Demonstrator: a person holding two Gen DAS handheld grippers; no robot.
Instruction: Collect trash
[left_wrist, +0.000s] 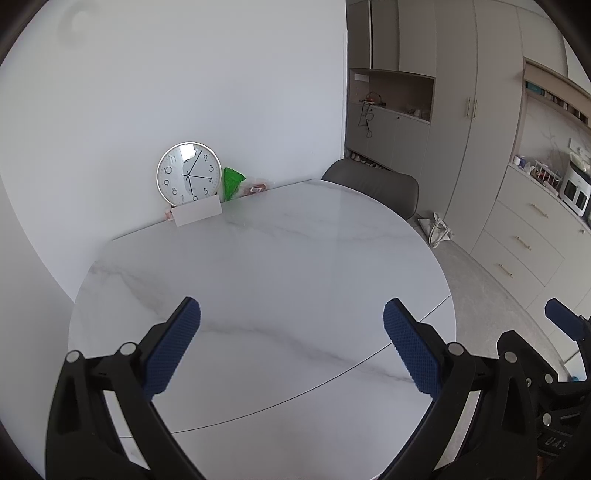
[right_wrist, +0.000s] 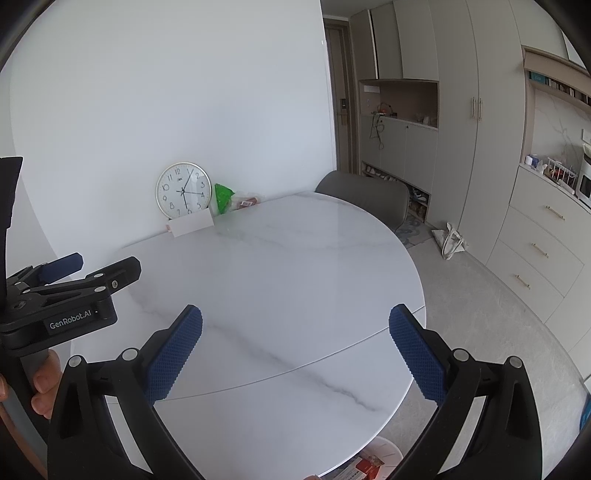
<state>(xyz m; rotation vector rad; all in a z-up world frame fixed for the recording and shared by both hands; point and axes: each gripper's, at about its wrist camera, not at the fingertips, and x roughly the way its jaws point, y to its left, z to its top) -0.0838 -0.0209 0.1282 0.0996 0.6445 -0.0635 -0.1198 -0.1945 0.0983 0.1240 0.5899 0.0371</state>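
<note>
Far across the desk (left_wrist: 280, 266), against the wall, green wrapper (left_wrist: 232, 182) lies beyond both my released tools: left tool (left_wrist: 291, 347), right tool (right_wrist: 295, 350).

The marble table (left_wrist: 266, 266) lies bare up to the clock (left_wrist: 188, 173) and green wrapper (left_wrist: 232, 182) crowding the far wall

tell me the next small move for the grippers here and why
Probably carry the right gripper forward across the table toward the far edge by the wall. Both it and the left gripper are open and hold nothing, and the near tabletop is bare. The only trash-like things, a green bag and a clear wrapper, sit beside the clock.
</note>
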